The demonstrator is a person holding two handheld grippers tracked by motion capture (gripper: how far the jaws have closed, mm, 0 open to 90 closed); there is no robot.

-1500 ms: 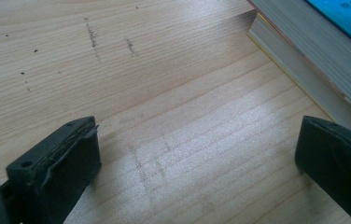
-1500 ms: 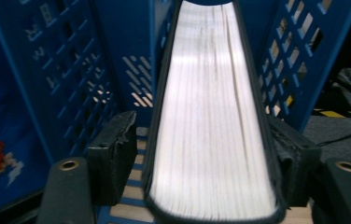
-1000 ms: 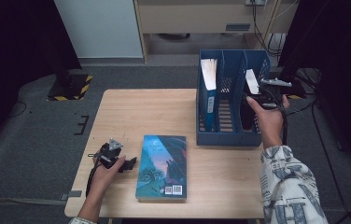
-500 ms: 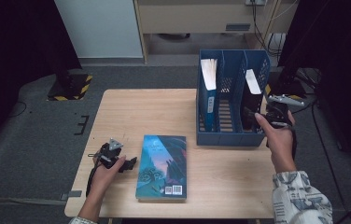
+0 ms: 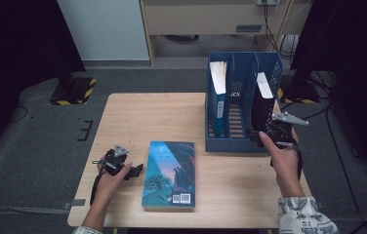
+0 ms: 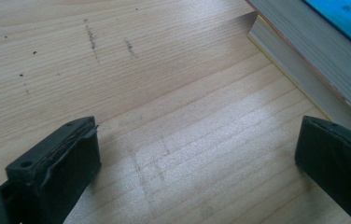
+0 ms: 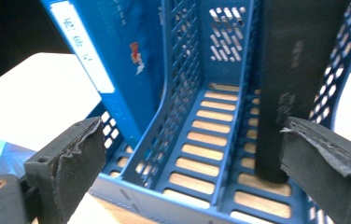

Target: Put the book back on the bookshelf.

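Right hand-held gripper (image 5: 269, 131): jaws spread, empty, at the front of the blue file rack (image 5: 230, 145); black book (image 5: 262, 105) upright in the rack's right compartment, blue book (image 5: 218, 97) in the left; left hand-held gripper (image 5: 132, 171): released, resting on the tabletop (image 5: 142, 117) beside a flat teal-covered book (image 5: 169, 173).

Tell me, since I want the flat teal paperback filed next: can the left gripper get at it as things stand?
Probably yes. The left gripper rests open on the wooden table just beside the flat teal paperback, whose page edge lies ahead of its jaws with bare wood between.
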